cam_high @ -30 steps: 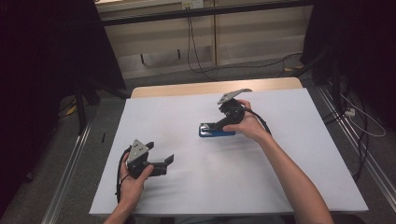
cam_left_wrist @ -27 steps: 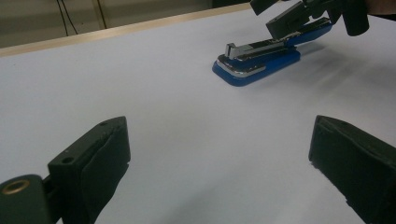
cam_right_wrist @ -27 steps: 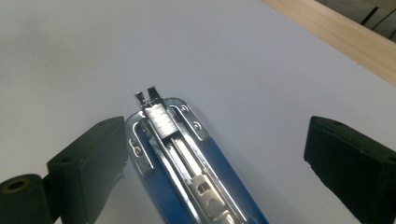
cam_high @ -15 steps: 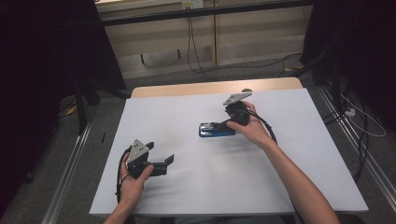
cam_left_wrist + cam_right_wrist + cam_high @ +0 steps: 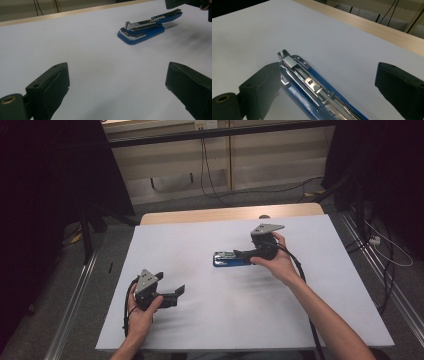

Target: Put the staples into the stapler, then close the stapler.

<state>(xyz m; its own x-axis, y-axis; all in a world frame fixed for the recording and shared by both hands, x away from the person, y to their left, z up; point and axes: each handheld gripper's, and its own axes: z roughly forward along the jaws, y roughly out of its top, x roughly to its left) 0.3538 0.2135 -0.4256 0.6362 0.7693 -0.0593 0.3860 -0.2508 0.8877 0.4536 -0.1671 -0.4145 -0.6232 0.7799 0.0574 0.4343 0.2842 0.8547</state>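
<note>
Centrally, the right gripper (image 5: 243, 254) straddles the rear of the blue stapler (image 5: 231, 259), jaws wide and unclosed, apparently aligned for a lengthwise grasp; one jaw lies just beside the chrome magazine. Left gripper (image 5: 176, 292), likewise wide and empty, rests well apart on the white table (image 5: 310, 320).

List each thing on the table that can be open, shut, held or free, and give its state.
Blue stapler: lying flat on the table, top swung open, metal magazine exposed, not gripped.
Right gripper: open, jaws astride the stapler.
Left gripper: open, empty, apart from the stapler.
</note>
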